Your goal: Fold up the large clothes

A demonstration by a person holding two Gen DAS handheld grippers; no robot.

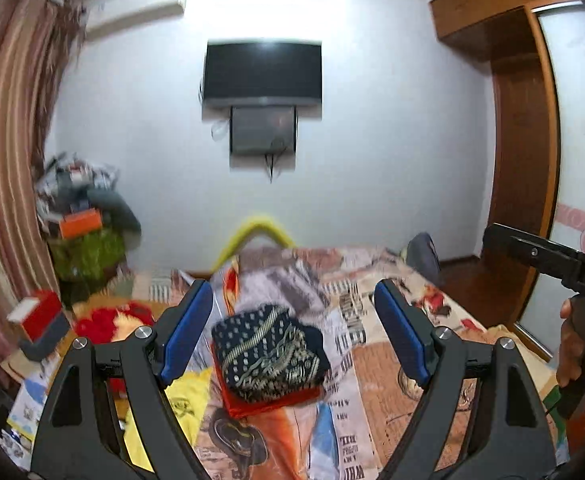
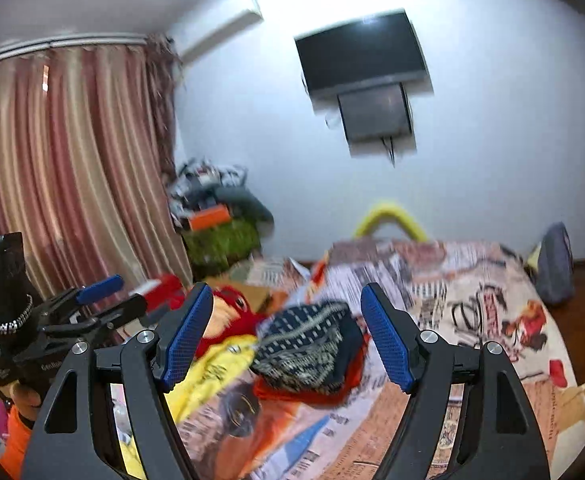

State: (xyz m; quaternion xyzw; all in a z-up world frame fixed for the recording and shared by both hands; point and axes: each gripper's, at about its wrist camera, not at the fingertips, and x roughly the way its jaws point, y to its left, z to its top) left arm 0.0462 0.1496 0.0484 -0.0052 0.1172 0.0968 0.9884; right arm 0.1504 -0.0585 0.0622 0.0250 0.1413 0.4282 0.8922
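Note:
A folded dark blue patterned garment (image 1: 270, 354) lies on a folded red one (image 1: 272, 400) on the bed (image 1: 392, 380). It shows blurred in the right wrist view (image 2: 312, 346) too. My left gripper (image 1: 292, 328) is open and empty, held above and in front of the stack. My right gripper (image 2: 286, 334) is open and empty, also above the stack. The right gripper shows at the left wrist view's right edge (image 1: 540, 256), and the left gripper at the right wrist view's left (image 2: 92, 304). A yellow garment (image 2: 216, 372) and a red one (image 2: 236, 312) lie left of the stack.
The bed carries a newspaper-print cover (image 2: 472, 312). A pile of clutter (image 1: 88, 224) stands by the striped curtain (image 2: 72, 168). A TV (image 1: 262, 74) hangs on the far wall. A wooden wardrobe (image 1: 524, 140) stands right. A grey bag (image 2: 558, 264) leans past the bed.

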